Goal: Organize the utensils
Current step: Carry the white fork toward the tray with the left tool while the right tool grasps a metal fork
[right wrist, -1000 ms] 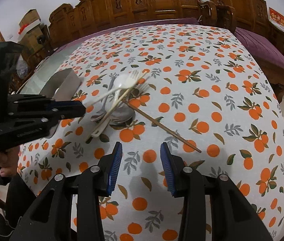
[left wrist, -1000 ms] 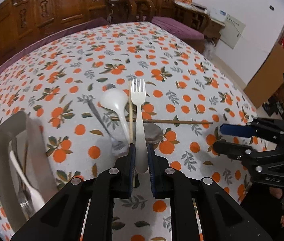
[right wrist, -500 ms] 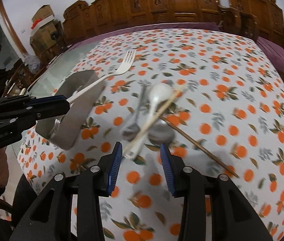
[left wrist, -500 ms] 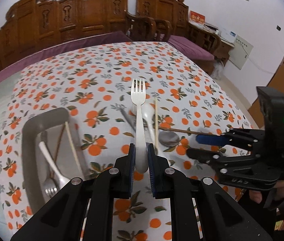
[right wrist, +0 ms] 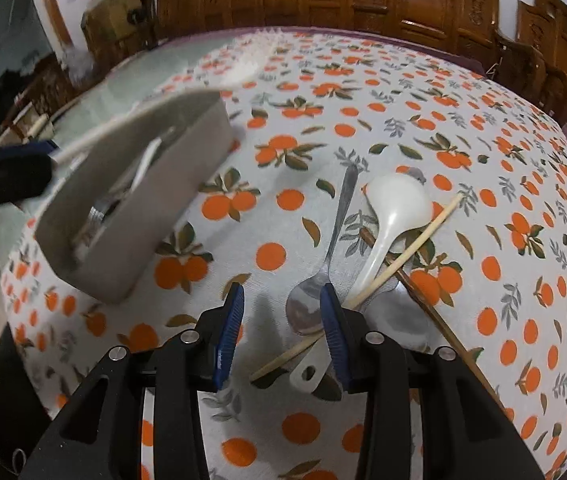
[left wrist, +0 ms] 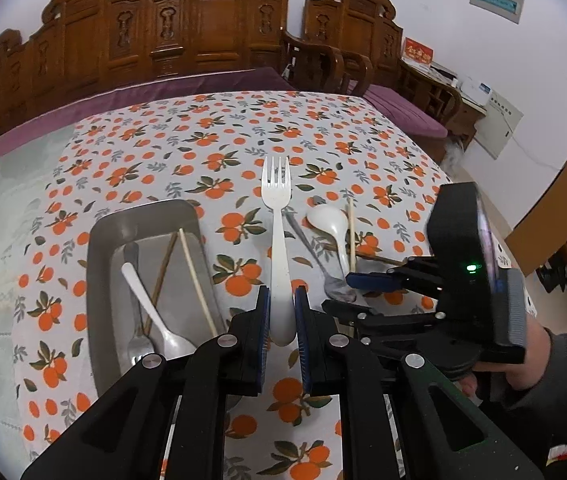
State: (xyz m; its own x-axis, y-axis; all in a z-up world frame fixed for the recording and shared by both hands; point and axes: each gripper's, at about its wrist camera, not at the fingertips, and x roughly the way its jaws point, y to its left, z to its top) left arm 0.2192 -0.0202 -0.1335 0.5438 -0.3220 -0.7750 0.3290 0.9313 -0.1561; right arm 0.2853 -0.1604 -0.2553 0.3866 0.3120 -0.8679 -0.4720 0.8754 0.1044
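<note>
**White fork clamped in left gripper, right gripper open over the loose utensils**

Your left gripper [left wrist: 282, 312] is nearly closed, its blue pads pressing both sides of the handle of a white plastic fork [left wrist: 277, 216]. The fork sticks straight out ahead of the gripper, tines away from you, clear of the bench [left wrist: 203, 148], which is covered in a white cloth printed with oranges. The fork sits just to the right of the grey rectangular metal tray [left wrist: 97, 264], not over it. From the right wrist view the fork [right wrist: 243, 70] is blurred and crosses above the tray's far corner.

Inside the tray you have a white plastic spoon [left wrist: 139, 292], a metal fork [left wrist: 137, 346] whose head is at the near end, a pale chopstick [left wrist: 197, 276] and a dark brown chopstick [left wrist: 163, 268], all lying roughly lengthwise.

Your right gripper [right wrist: 281, 328] is partly open with nothing between its pads. It points down at the loose pile on the cloth. The bowl of a metal spoon [right wrist: 305, 308] lies just inside its right finger, handle running away from you. Beside it lie a white ceramic soup spoon [right wrist: 393, 212], a pale wooden chopstick [right wrist: 403, 248] crossing the soup spoon's handle, and a dark brown wooden chopstick [right wrist: 435, 316] passing underneath. A second metal spoon's bowl [right wrist: 397, 312] shows under the pile.

Your hand in a grey sleeve [left wrist: 523, 364] grips the right gripper's body.
</note>
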